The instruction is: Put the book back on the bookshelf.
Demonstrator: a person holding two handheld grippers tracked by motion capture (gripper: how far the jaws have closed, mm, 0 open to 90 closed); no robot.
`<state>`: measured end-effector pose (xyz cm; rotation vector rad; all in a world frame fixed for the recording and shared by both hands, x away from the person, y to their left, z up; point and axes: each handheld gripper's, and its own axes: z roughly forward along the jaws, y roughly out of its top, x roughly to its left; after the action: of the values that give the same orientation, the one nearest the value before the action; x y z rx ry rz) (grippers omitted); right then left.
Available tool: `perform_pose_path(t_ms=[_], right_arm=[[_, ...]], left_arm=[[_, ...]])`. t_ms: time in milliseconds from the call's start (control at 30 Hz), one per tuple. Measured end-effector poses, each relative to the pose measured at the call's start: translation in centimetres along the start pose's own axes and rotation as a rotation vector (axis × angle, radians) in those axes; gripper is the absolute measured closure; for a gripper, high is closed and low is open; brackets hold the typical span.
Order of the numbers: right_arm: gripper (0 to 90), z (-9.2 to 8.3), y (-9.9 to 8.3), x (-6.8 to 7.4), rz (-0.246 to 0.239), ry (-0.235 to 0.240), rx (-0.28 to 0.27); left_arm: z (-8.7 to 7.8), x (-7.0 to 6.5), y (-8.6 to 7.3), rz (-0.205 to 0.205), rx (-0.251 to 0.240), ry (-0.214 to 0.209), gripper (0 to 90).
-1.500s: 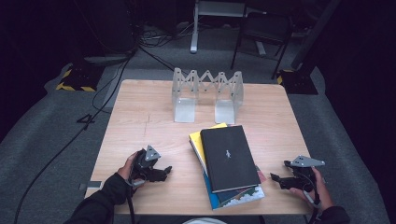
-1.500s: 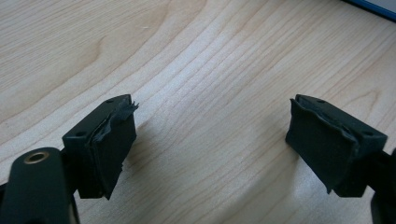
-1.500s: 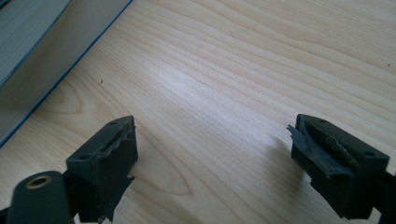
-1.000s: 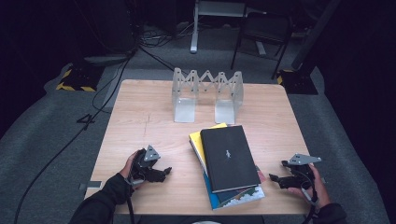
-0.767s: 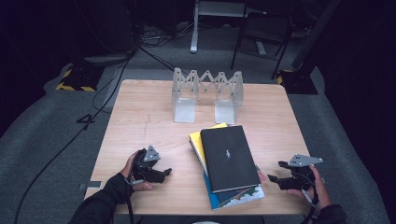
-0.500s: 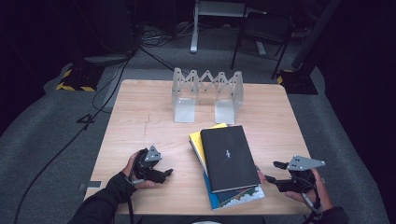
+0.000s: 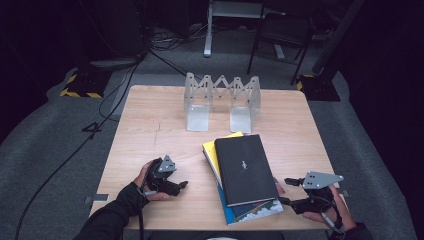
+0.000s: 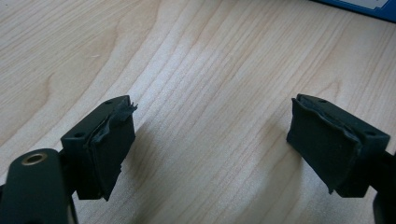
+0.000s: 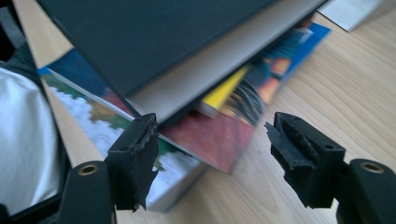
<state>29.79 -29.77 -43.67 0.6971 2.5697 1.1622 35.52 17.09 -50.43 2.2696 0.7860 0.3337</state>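
Note:
A stack of books lies on the table's front middle: a black book (image 7: 245, 167) on top, a yellow book (image 7: 212, 150) under it and a blue picture book (image 7: 252, 212) at the bottom. My right gripper (image 7: 285, 191) is at the stack's front right corner, open. In the right gripper view the black book (image 9: 154, 37) and the picture book (image 9: 93, 112) lie just ahead of my right gripper (image 9: 212, 135). Its jaws have just been closing a little, and the pads touch nothing. My left gripper (image 7: 181, 186) rests left of the stack, open over bare wood (image 8: 210, 135).
A folding metal book rack (image 7: 222, 100) stands at the back middle of the wooden table (image 7: 150, 125). Grey carpet, cables and chair legs surround the table. A white sheet (image 9: 350, 11) lies beyond the books in the right gripper view.
My right gripper has lifted a little beside the stack's front right corner and its jaws stand slightly narrower. The left hand and the books have not moved.

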Motion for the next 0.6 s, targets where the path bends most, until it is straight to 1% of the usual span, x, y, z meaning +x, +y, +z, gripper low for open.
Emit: perform_pose_path(t_ms=[33,100,167,233,267,333,433,467,500,533,600], right_arm=[[30.6,0.1,0.2,0.2,-0.004,0.004,-0.002],[30.3,0.3,0.6,0.2,-0.015,-0.011,0.01],[30.7,0.3,0.7,-0.1,-0.002,0.002,0.005],[31.2,0.2,0.7,-0.1,-0.005,0.013,0.003],[31.3,0.1,0.7,-0.1,-0.007,0.016,0.002],[31.2,-0.1,0.8,0.0,-0.024,0.022,0.004],[30.9,-0.4,0.9,0.2,-0.037,0.026,0.008],[29.6,-0.5,1.0,0.3,-0.04,0.039,0.006],[29.6,-0.5,1.0,0.3,-0.04,0.039,0.006],[30.0,-0.9,1.2,0.5,-0.045,0.079,-0.018],[29.9,-1.0,1.4,0.5,-0.049,0.078,-0.023]], left_arm=[[0.1,-0.1,0.0,0.007,-0.005,0.008,14.5],[0.2,-0.1,0.2,0.012,-0.004,0.011,14.6],[0.3,-0.1,0.3,0.001,-0.003,0.001,14.6],[0.4,0.1,0.4,-0.016,0.005,-0.013,14.6],[0.4,0.1,0.4,-0.014,0.006,-0.016,14.6],[0.4,0.1,0.4,-0.015,0.006,-0.014,14.6],[0.5,0.1,0.6,-0.019,0.011,-0.015,14.6],[0.6,0.0,0.7,-0.016,0.012,-0.016,14.7],[0.6,0.0,0.7,-0.016,0.012,-0.016,14.7],[0.7,0.0,0.8,-0.011,0.012,-0.021,14.8],[0.8,0.0,0.9,-0.006,0.014,-0.022,14.9]])
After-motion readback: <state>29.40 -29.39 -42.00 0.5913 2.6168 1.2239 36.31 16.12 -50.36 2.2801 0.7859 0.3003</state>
